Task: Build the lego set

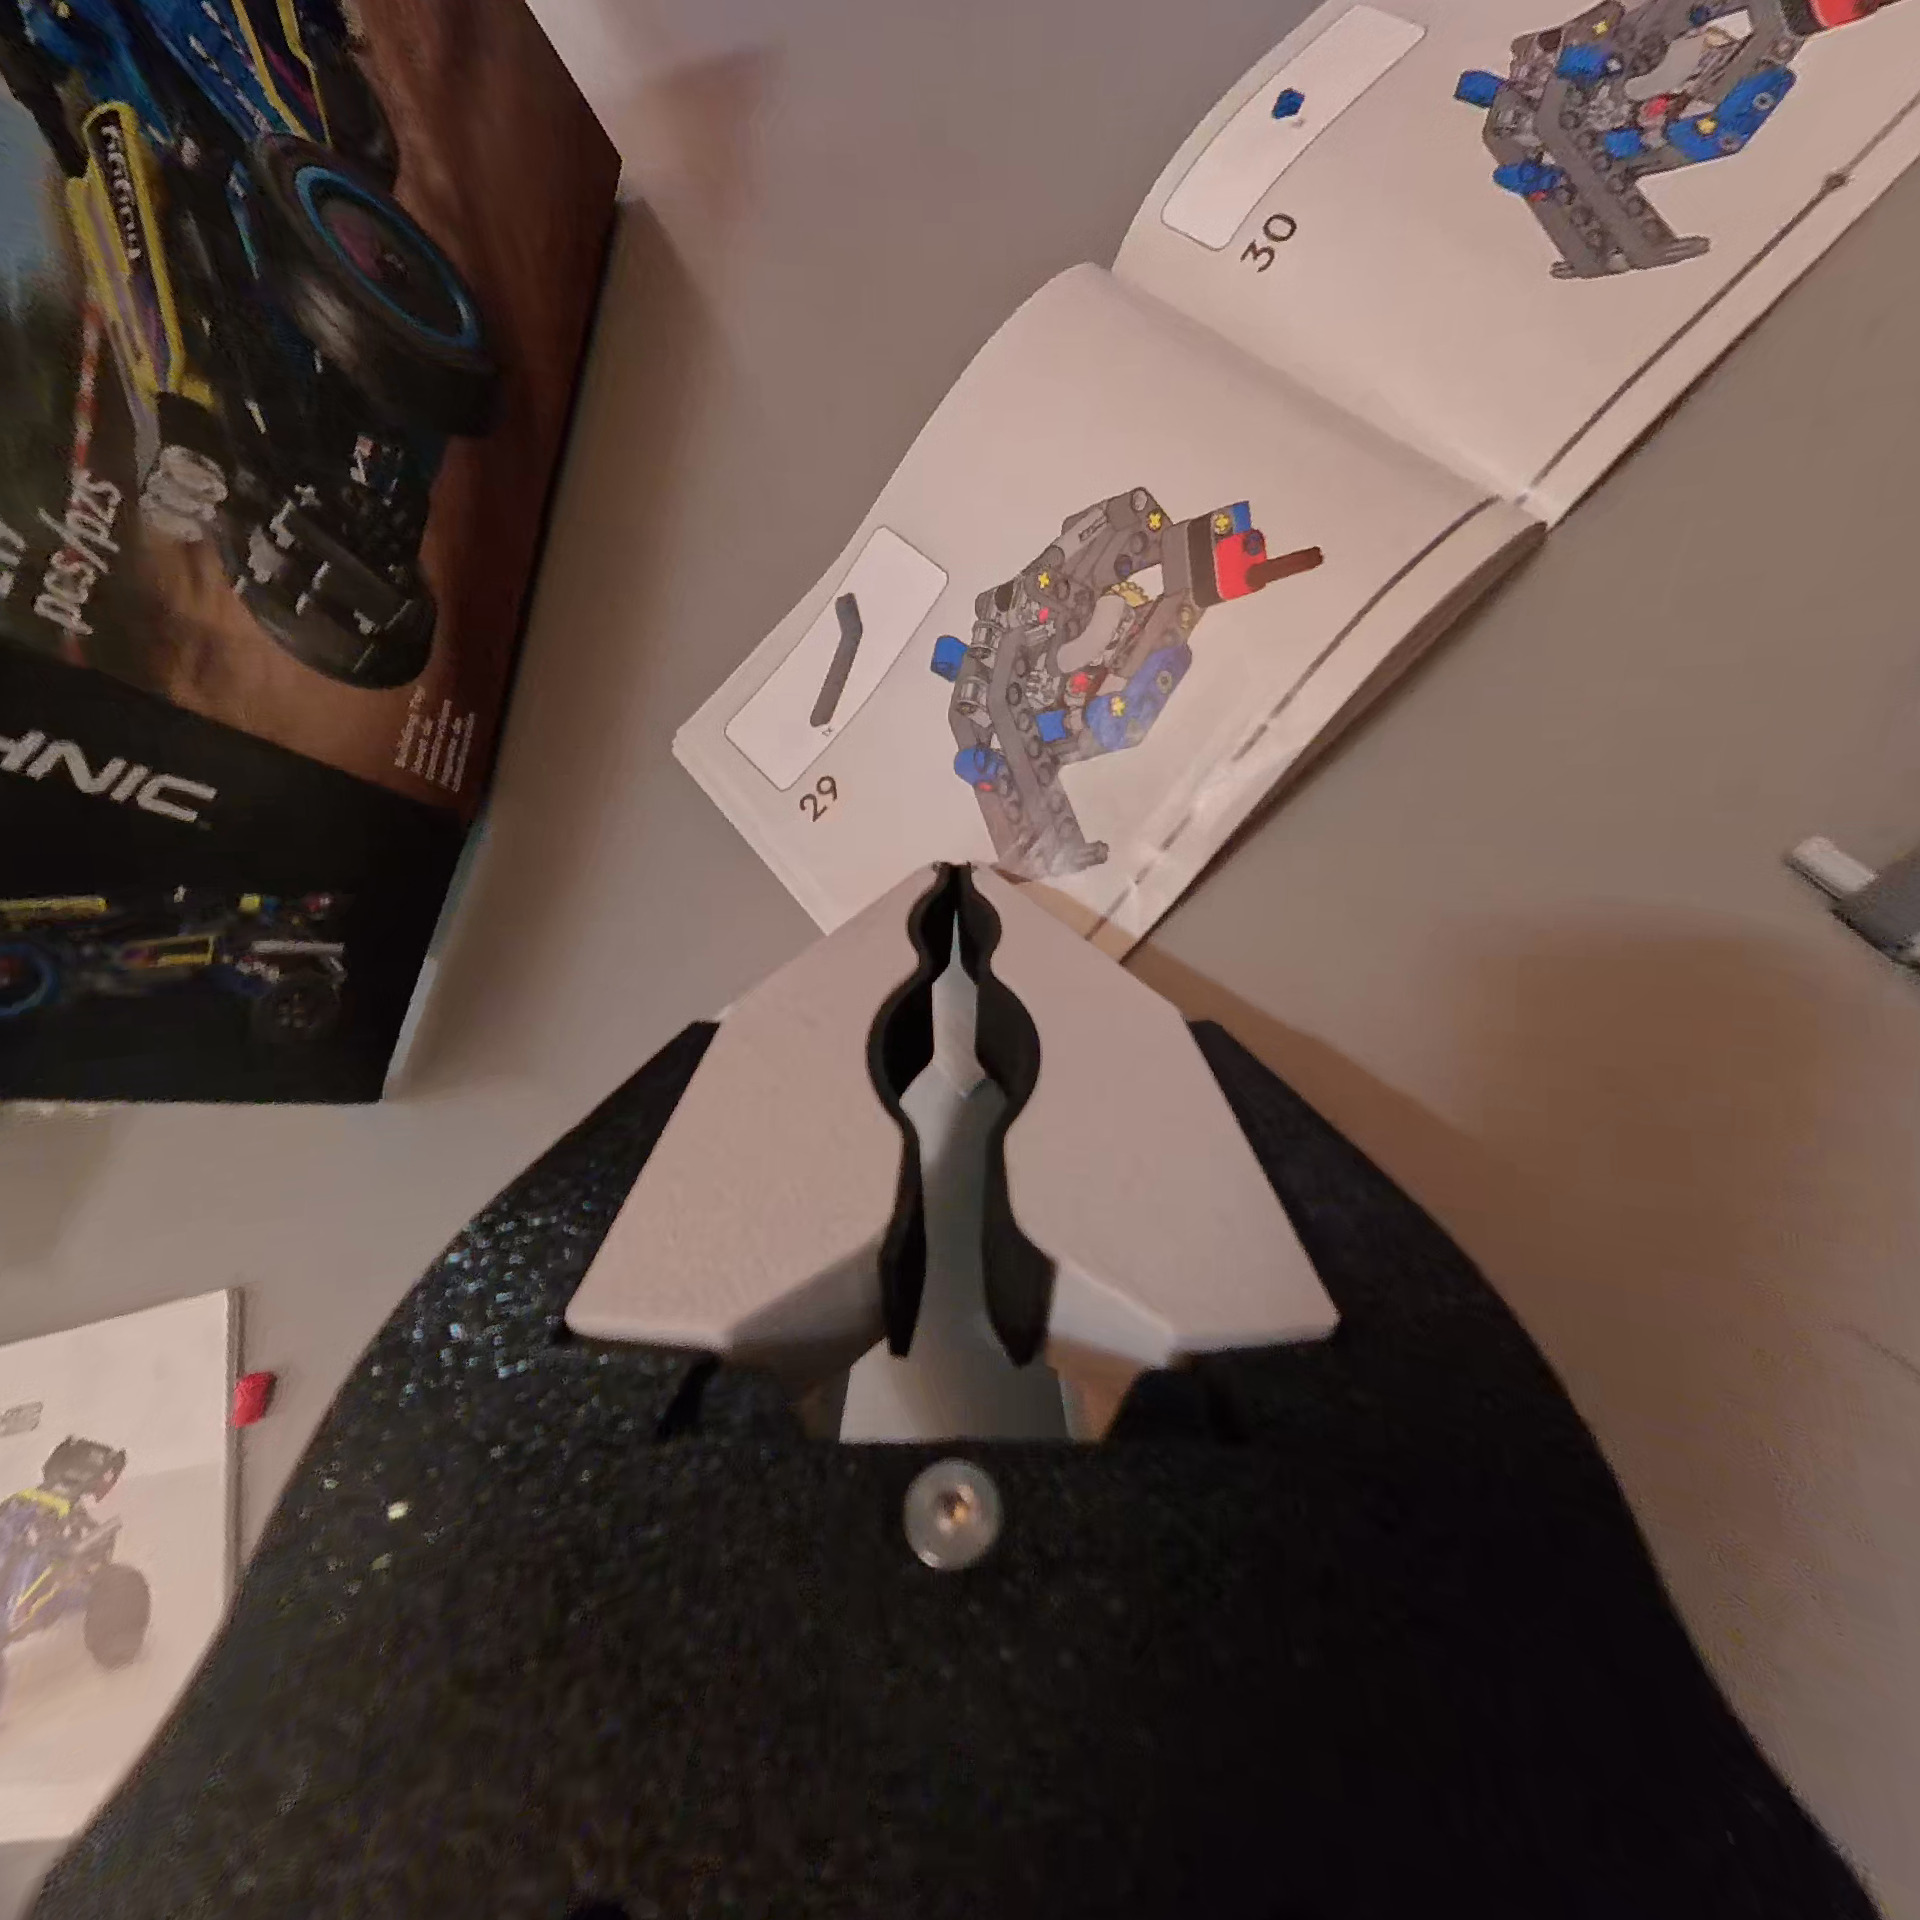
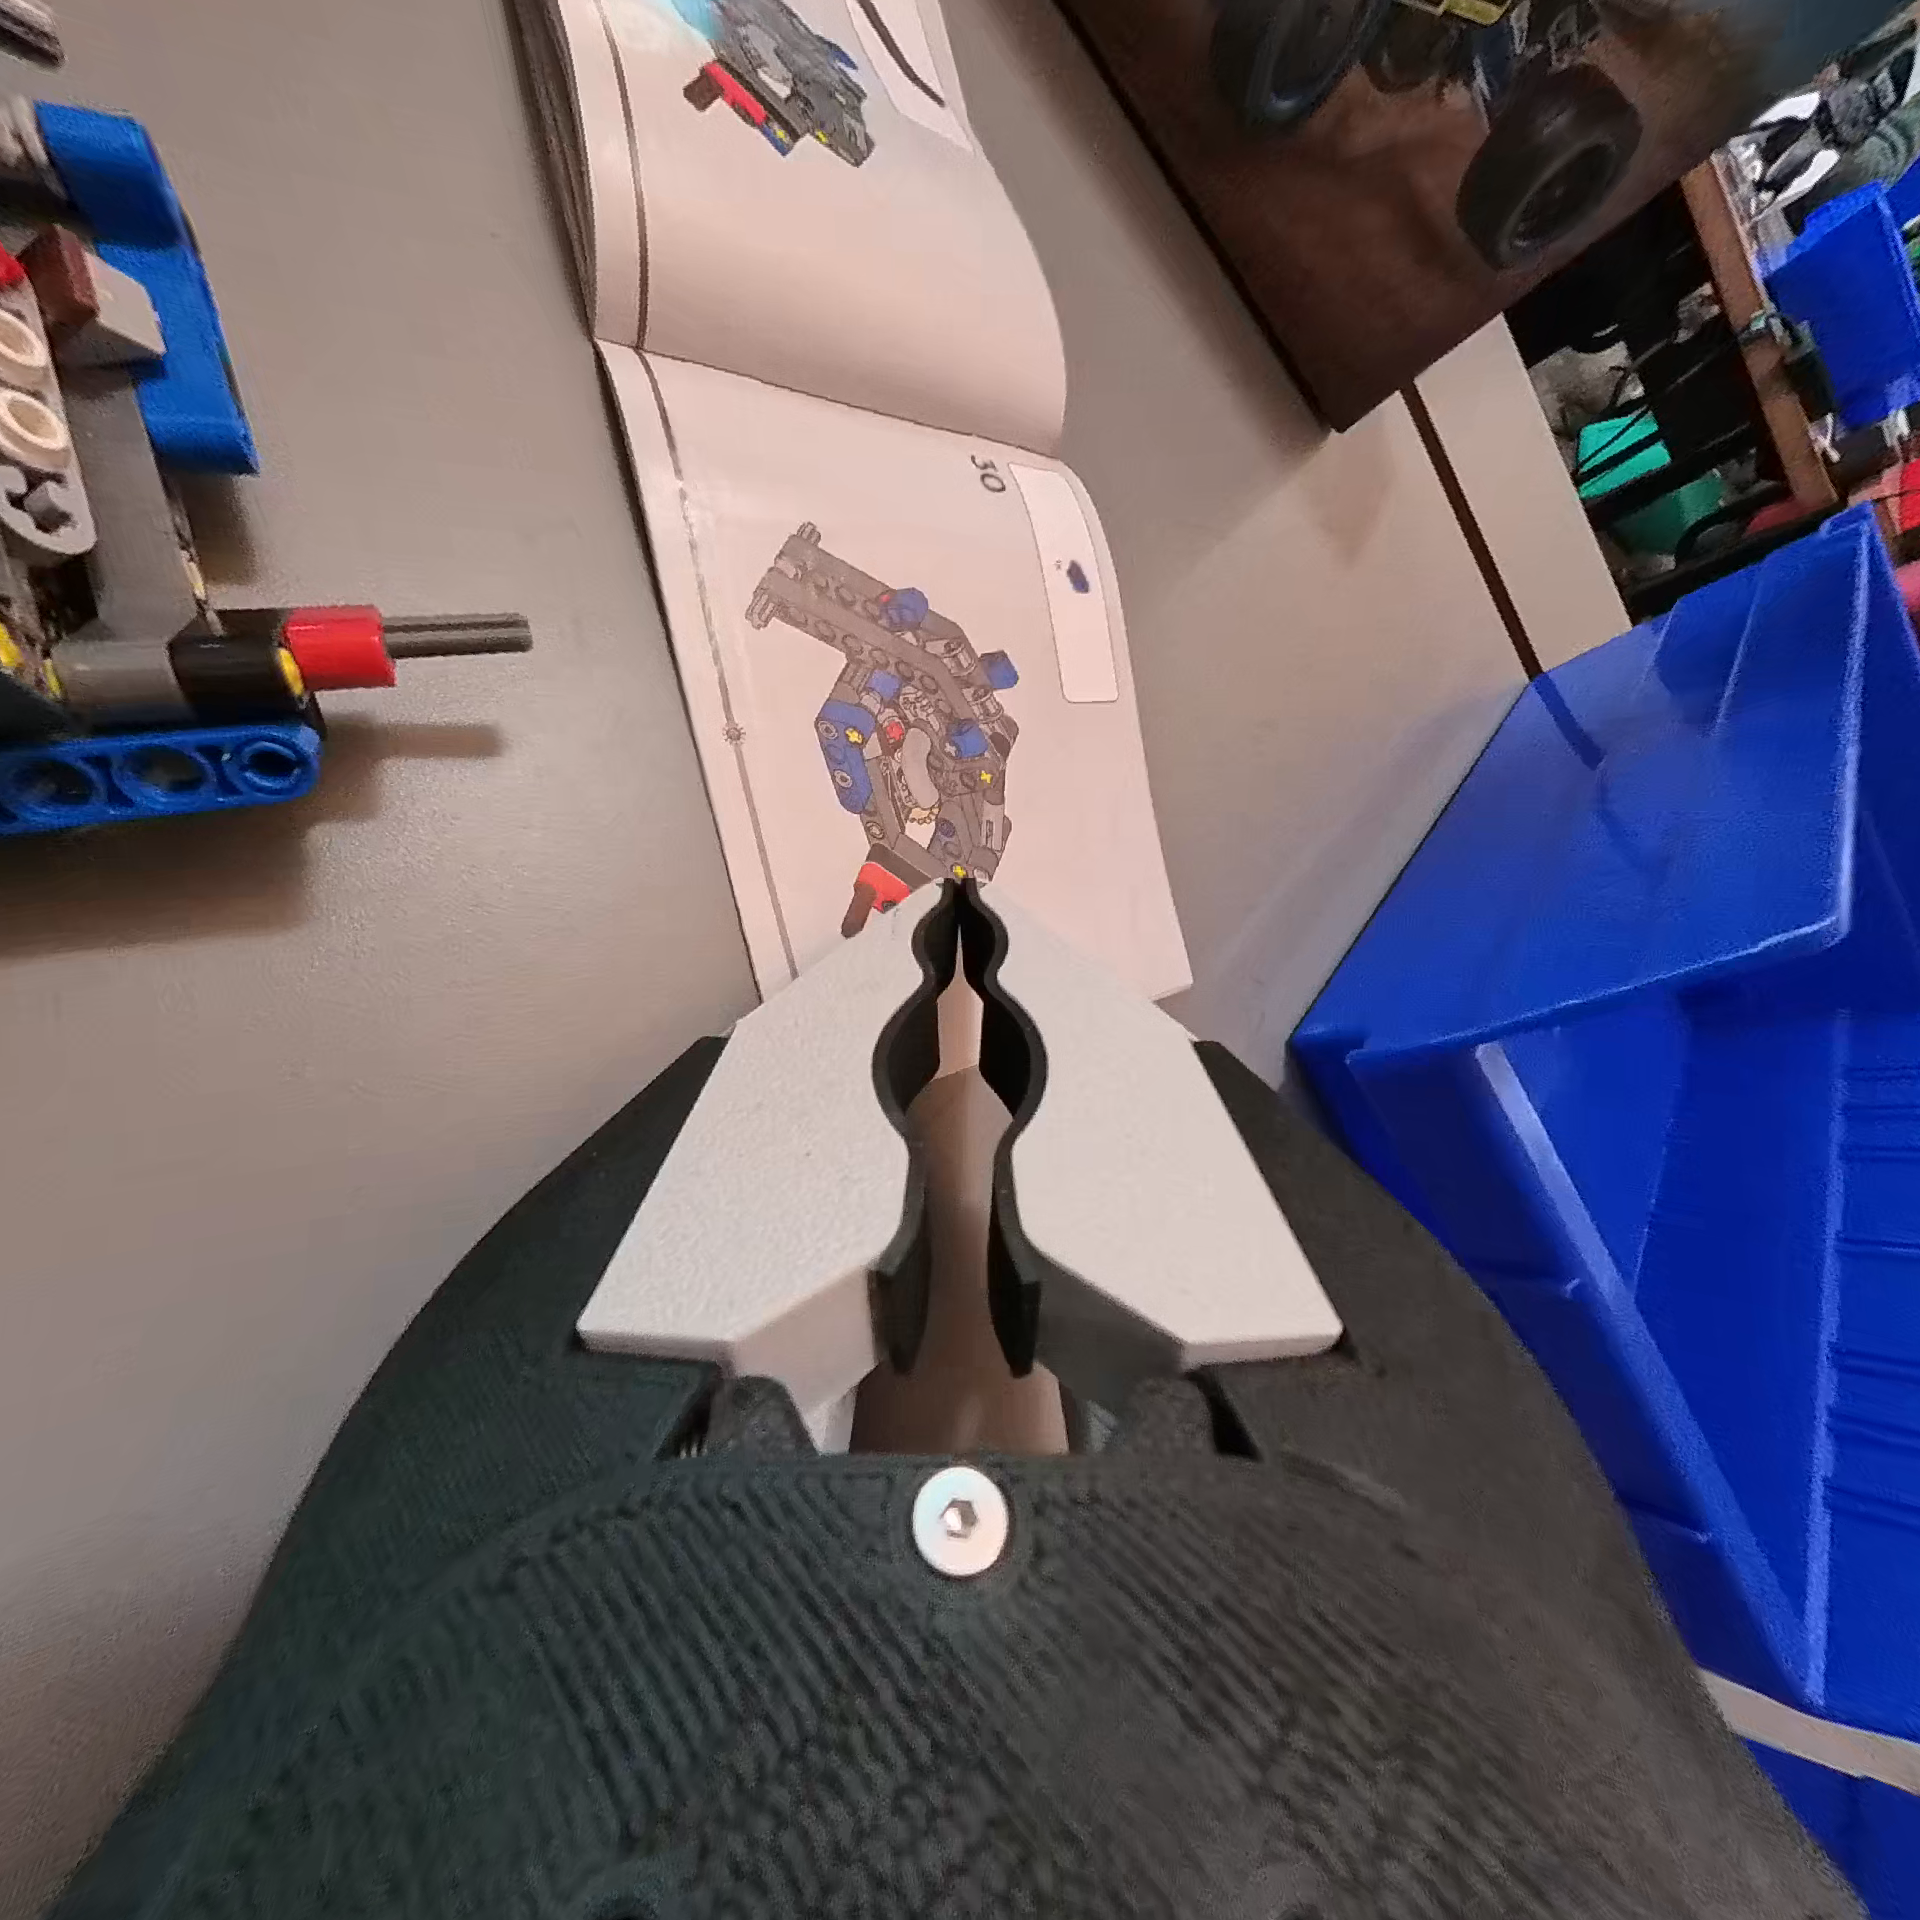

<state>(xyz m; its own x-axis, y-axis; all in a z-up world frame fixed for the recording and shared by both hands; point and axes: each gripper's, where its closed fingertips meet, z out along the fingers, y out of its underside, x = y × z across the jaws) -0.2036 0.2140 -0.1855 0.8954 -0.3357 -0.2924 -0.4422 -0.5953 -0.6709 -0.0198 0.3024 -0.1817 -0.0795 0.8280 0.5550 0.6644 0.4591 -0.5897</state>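
Note:
My left gripper (image 1: 954,871) is shut, its black pads meeting at the tips with nothing showing between them. It hovers over the near edge of an open instruction booklet (image 1: 1195,416) whose pages picture a grey and blue brick assembly. My right gripper (image 2: 958,885) is also shut with nothing showing between its pads. It points at the same booklet (image 2: 1091,831), over its lower page. A partly built brick model (image 2: 156,665) in blue, grey and red, with a dark axle sticking out, lies on the grey table (image 2: 364,1039) to the left of the right gripper.
A toy car box (image 1: 260,364) stands at the left and shows again at the top right of the right wrist view (image 2: 1403,208). Blue storage bins (image 2: 1662,935) stand close on the right. A second booklet (image 1: 104,1558), a small red piece (image 1: 252,1397) and a grey part (image 1: 1860,894) lie on the table. The grippers' ends are close to 20 cm from one another.

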